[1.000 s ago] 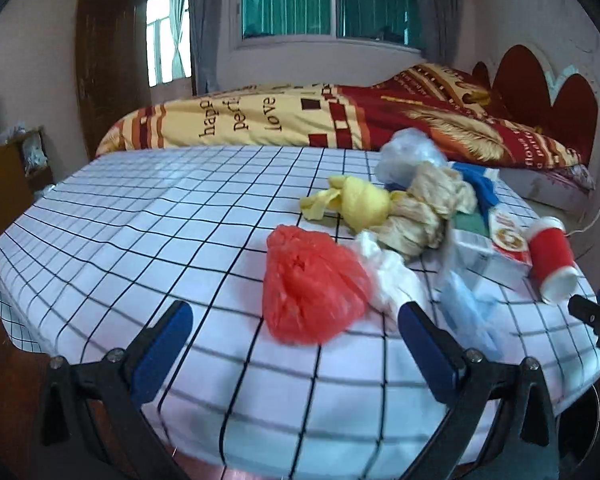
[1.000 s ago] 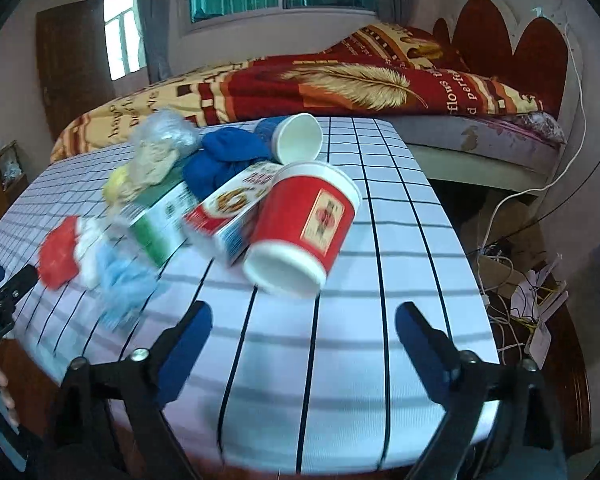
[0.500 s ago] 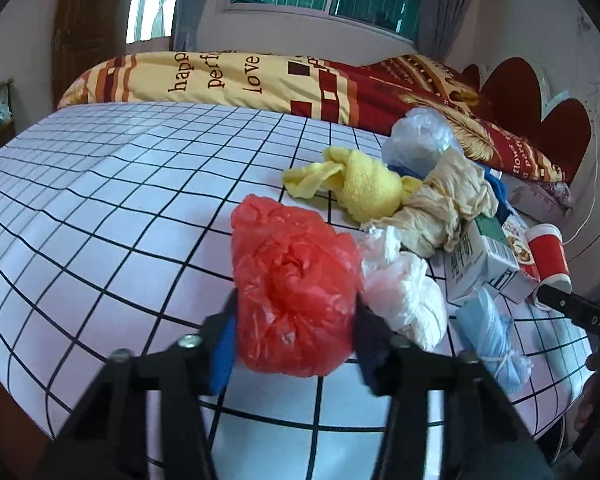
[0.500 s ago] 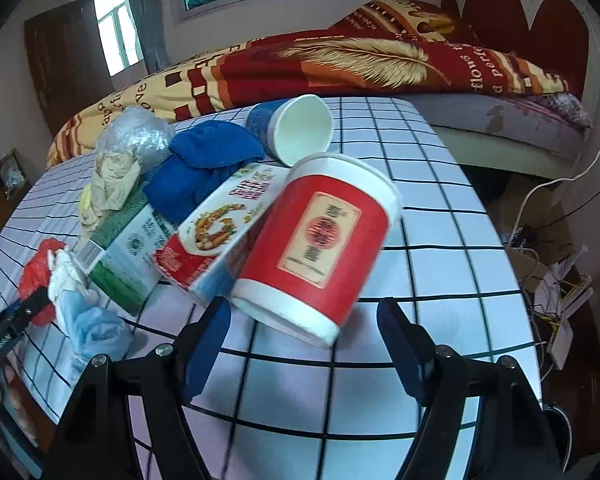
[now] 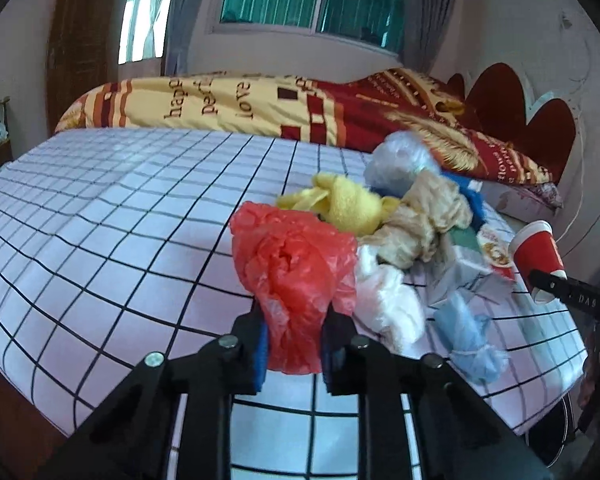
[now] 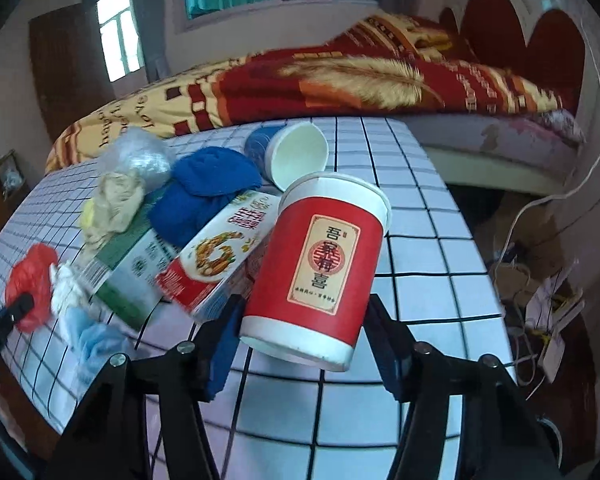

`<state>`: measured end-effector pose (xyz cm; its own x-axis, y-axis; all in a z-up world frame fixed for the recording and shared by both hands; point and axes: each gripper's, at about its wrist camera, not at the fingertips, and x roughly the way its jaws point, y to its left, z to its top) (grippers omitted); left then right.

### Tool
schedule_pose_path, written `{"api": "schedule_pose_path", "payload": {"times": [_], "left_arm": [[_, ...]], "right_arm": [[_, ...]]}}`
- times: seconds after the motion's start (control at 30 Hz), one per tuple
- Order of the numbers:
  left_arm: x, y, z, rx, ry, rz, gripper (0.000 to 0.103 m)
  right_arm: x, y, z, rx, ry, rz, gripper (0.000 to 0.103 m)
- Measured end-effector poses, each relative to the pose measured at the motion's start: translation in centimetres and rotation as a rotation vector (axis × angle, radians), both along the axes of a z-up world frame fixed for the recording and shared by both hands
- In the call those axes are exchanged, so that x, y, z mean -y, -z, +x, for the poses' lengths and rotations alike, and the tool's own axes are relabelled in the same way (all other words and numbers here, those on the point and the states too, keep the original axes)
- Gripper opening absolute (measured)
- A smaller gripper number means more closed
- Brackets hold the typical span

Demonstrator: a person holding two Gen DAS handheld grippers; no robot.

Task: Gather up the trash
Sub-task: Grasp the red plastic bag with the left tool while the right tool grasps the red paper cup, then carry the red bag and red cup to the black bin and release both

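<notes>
Between right jaws, red cup (image 6: pixel 320 276) printed 吾家有喜; left jaws pinch red bag (image 5: pixel 296 280)

I see a crumpled red plastic bag (image 5: pixel 296 280) squeezed upright, and a tilted red paper cup (image 6: pixel 320 268), rim away from me.
</notes>
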<state>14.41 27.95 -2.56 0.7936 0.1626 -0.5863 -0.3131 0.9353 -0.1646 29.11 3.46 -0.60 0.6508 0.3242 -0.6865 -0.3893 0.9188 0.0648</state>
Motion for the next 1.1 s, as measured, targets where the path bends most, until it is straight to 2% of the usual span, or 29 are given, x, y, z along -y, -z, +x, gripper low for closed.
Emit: {"api": "schedule_pose_path", "payload": {"times": [0.23, 0.5, 0.83, 1.1], "left_arm": [[2.7, -2.9, -1.7, 0.047, 0.062, 0.042, 0.021], [9.0, -4.9, -3.0, 0.076, 0.197, 0.093, 0.021], [18.9, -6.1, -2.6, 0.101, 0.419, 0.138, 0.021], [26.5, -6.0, -2.3, 0.102, 0.587, 0.148, 0.021]], "right_arm": [[2.6, -2.5, -4.8, 0.122, -0.040, -0.007, 0.061], [9.4, -4.2, -10.2, 0.151, -0.004, 0.018, 0.060], [19.3, -5.3, -14.5, 0.178, 0.131, 0.016, 0.060], [26.9, -4.0, -16.9, 0.163, 0.242, 0.011, 0.060]]}}
